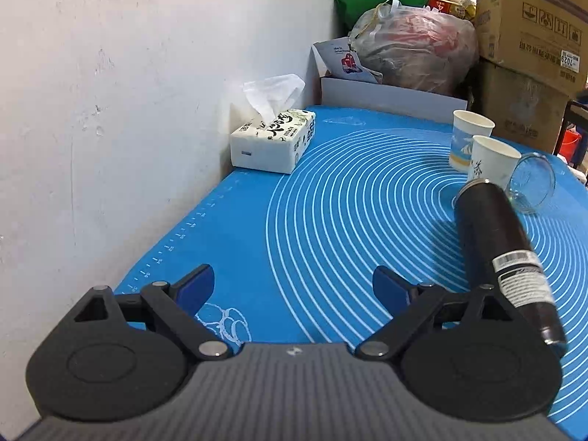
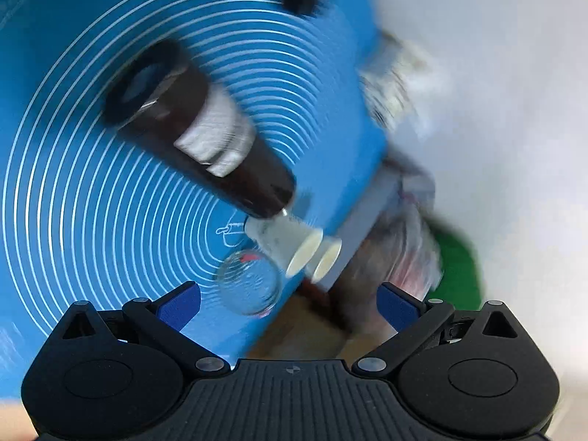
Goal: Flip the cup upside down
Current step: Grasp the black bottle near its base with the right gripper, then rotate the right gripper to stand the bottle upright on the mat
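Observation:
A clear glass cup [image 1: 533, 183] lies tilted on its side on the blue mat [image 1: 330, 202], right of two upright paper cups [image 1: 492, 160]. A black bottle [image 1: 503, 253] leans in front of them. My left gripper [image 1: 293, 286] is open and empty, low over the mat, well short of the cups. In the right wrist view, rolled and blurred, the glass cup [image 2: 250, 281] sits just ahead of my open, empty right gripper [image 2: 290, 303], with the paper cups [image 2: 297, 246] and black bottle [image 2: 198, 128] beyond it.
A tissue box [image 1: 273, 139] stands against the white wall [image 1: 110, 110] at the mat's far left. A white box [image 1: 389, 97], a plastic bag [image 1: 415, 47] and cardboard cartons [image 1: 533, 36] crowd the back.

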A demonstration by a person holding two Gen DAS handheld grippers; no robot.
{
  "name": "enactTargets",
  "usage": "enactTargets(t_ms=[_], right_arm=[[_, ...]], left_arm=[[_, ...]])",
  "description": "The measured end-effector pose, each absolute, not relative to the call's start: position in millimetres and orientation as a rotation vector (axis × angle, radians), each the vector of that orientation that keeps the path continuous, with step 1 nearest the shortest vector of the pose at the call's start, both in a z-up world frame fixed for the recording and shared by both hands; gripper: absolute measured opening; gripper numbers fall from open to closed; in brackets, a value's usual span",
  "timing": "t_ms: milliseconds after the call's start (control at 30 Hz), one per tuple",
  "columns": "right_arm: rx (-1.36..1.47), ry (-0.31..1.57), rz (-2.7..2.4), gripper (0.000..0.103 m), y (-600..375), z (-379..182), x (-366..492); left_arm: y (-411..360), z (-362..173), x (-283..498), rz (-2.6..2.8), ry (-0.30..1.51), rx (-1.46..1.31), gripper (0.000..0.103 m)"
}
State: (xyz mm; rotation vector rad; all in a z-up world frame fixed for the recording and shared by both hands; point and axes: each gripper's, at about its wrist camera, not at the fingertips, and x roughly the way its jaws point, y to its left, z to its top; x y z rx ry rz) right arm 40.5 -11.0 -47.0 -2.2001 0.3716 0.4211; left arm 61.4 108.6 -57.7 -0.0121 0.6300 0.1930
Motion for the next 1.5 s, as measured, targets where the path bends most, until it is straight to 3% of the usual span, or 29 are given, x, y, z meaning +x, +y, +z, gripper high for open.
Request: enactTargets(t_ms=[367,500,667,833,967,1367,1500], right_arm=[[-2.675,0.300,0.586,0.103,-5,-101,41],[-2.884,0.171,0.703,0.103,-20,-117,39],[-2.979,0.133,0.814,0.103,-17,-131,47],[-3.070,0.090,0.951,0.092,-22,-146,55],[-3.075,0.071,1.036,0.070,-22,-159,61],[-2.907,0.205,1.144,0.066,-28,-153,71],[-2.687,0.312,1.068,0.065,-17,-138,86]], left_arm=[[125,-75,73,0.182,0.656,-0.076,0.093],[132,-78,73,0.192,0.651,-0.095,0.093],[135,-79,72,0.194,0.637,-0.094,0.093],[136,-82,74,0.187,0.636,-0.078,0.093],[139,-84,76,0.177,0.648,-0.084,0.093],[143,-87,80,0.174,0.658,-0.110,0.093],[143,-86,79,0.178,0.653,-0.115,0.093]])
